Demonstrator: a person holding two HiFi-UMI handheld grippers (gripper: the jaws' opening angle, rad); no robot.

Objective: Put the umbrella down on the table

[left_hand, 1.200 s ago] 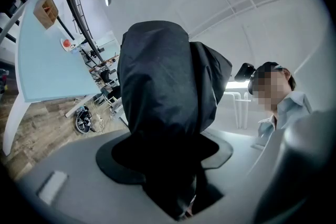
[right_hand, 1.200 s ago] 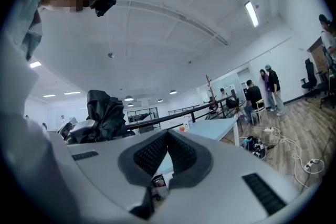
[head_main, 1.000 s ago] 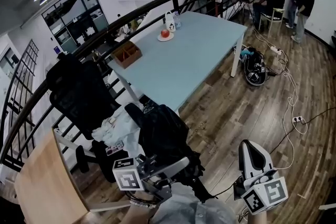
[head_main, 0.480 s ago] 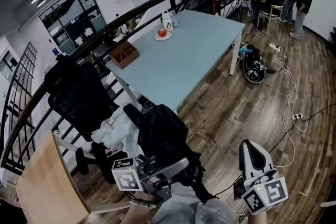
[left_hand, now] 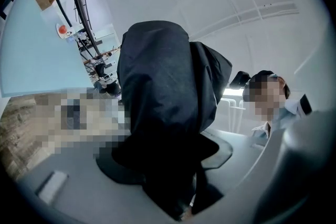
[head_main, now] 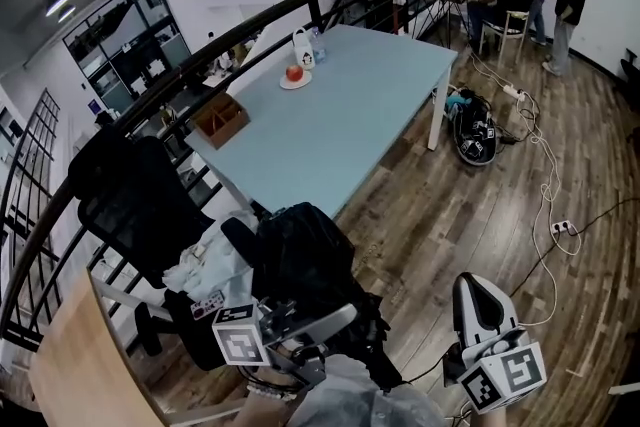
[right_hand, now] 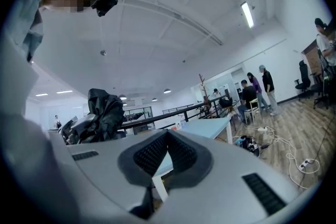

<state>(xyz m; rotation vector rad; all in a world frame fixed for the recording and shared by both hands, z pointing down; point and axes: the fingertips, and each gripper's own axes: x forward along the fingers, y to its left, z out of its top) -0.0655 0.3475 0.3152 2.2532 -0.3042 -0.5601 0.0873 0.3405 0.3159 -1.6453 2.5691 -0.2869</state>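
The light blue table (head_main: 340,115) stands ahead, with a wooden box (head_main: 222,118) and a small plate (head_main: 294,81) on its far part and much bare top. The black folded umbrella (head_main: 305,260) is not on it yet; it is low and near the person, clamped in the left gripper (head_main: 322,319). The right gripper (head_main: 478,287) is closed on nothing. I judge that both the approach and the putting down are left.

Blue table (head_main: 350,125) with plate (head_main: 294,81), wooden box (head_main: 222,119)
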